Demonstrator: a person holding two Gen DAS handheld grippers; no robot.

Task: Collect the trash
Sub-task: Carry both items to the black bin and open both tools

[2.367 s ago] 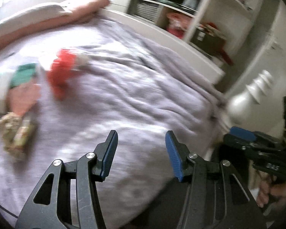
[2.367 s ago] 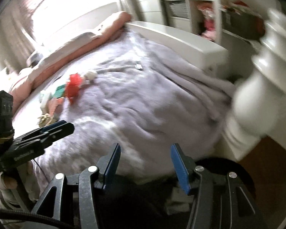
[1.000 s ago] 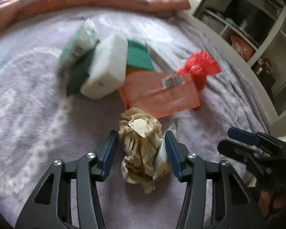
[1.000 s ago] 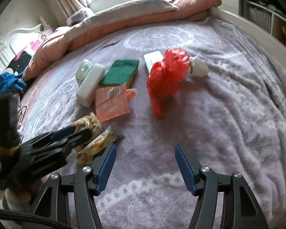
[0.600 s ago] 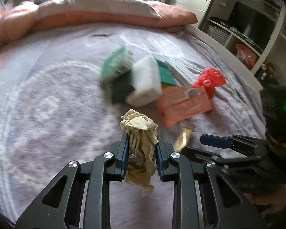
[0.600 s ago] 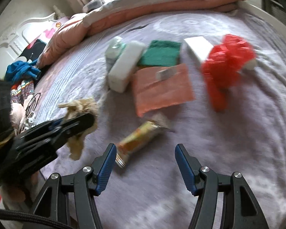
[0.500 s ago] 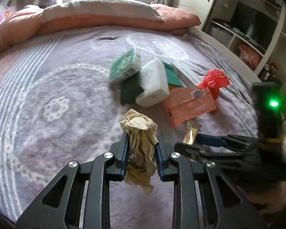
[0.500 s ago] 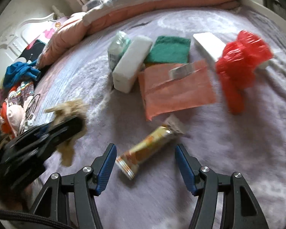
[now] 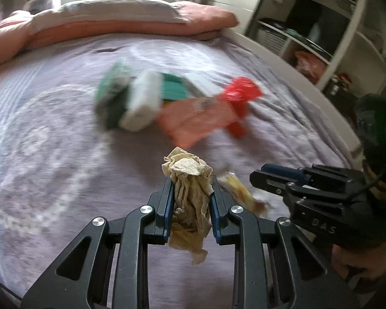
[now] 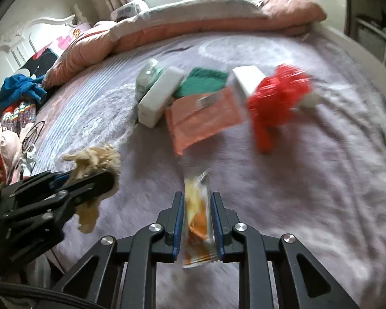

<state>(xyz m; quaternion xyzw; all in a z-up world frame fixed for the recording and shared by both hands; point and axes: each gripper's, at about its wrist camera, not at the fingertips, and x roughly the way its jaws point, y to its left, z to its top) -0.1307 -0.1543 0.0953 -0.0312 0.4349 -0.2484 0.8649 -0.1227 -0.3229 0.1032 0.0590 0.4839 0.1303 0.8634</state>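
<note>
My left gripper is shut on a crumpled beige paper wad and holds it above the purple blanket. In the right wrist view the same gripper and paper wad show at the left. The jaws of my right gripper are closing, and their blue pads press on a yellow-orange snack wrapper standing between them. Farther back on the bed lie a red plastic bag, an orange packet, a white block and a green sponge.
A folded pink quilt with a grey pillow lines the bed's far side. Clothes are piled off the bed's left edge. White shelving stands beyond the right edge. A green tissue pack and a white box lie in the cluster.
The right gripper went from wide open over the blanket to closed around the snack wrapper. The left gripper pulled back and up with the paper wad.
</note>
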